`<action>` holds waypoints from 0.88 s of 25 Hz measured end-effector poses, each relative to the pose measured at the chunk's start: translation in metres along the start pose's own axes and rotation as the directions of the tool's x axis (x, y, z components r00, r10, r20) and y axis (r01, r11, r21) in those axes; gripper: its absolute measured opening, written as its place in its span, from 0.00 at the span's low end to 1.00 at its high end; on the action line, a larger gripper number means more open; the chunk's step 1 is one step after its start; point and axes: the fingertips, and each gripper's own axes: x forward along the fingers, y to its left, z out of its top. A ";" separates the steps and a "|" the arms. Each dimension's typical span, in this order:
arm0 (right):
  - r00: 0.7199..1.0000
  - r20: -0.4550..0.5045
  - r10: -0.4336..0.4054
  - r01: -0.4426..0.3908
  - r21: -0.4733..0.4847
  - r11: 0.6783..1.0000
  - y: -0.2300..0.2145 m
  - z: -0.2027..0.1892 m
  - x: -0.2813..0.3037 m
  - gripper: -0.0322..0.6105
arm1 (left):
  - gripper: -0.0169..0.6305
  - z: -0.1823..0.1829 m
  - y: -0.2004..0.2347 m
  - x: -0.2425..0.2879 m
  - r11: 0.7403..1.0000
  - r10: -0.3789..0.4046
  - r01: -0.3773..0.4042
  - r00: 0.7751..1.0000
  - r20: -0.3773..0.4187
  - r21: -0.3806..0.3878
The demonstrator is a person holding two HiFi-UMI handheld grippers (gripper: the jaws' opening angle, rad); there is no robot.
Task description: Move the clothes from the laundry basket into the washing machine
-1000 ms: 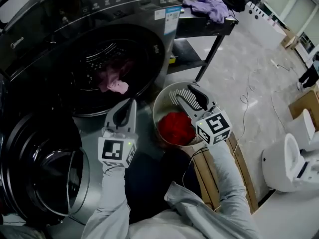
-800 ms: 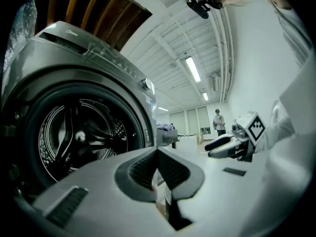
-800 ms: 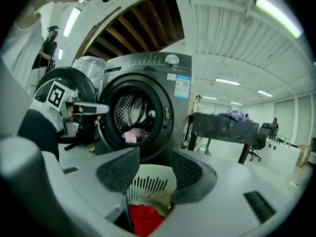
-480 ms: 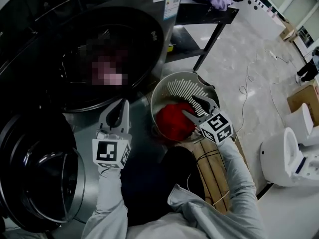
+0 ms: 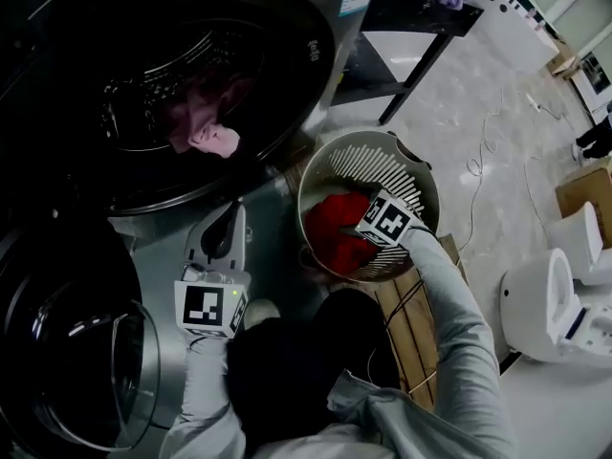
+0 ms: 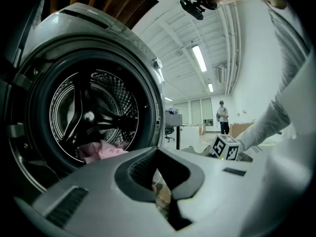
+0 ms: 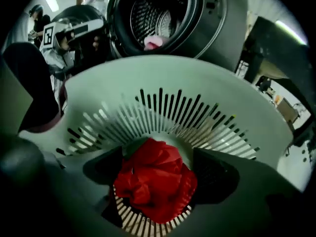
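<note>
Right gripper (image 5: 361, 229): jaws are spread wide, having just been opening, and are angled down into the laundry basket (image 7: 163, 78). The red garment (image 7: 155, 184) is seen between them, just ahead of the tips, not yet pinched (the spread is judged to be readiness for a grab). Left gripper (image 5: 235, 210): jaws are closed together on nothing and parked level, clear of the washing machine (image 5: 316, 46) opening. Beyond it, a pink garment (image 5: 212, 140) is lodged in the drum.
</note>
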 end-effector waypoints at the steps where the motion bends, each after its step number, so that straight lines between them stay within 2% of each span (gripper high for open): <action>1: 0.998 -0.061 0.023 -0.025 -0.032 0.999 0.001 -0.009 0.014 0.72 | 0.06 -0.003 0.002 0.001 1.000 0.000 0.000 1.000 -0.004 0.002; 4: 0.971 -0.229 0.066 -0.093 -0.106 0.990 0.005 -0.043 0.053 0.75 | 0.06 -0.011 0.009 0.004 1.000 0.007 -0.007 1.000 -0.013 0.007; 8: 0.931 -0.349 0.107 -0.164 -0.139 0.977 0.013 -0.082 0.095 0.77 | 0.06 -0.024 0.018 0.012 1.000 0.013 -0.013 1.000 -0.026 0.013; 14: 0.897 -0.428 0.108 -0.192 -0.158 0.969 0.017 -0.119 0.135 0.77 | 0.06 -0.037 0.024 0.018 1.000 0.016 -0.015 0.999 -0.045 0.015; 18: 0.871 -0.477 0.118 -0.248 -0.218 0.944 0.025 -0.129 0.156 0.77 | 0.06 -0.043 0.025 0.020 1.000 0.018 -0.016 0.998 -0.056 0.021; 22: 0.856 -0.492 0.156 -0.288 -0.204 0.935 0.025 -0.132 0.163 0.77 | 0.06 -0.049 0.027 0.021 1.000 0.015 -0.015 0.996 -0.090 -0.006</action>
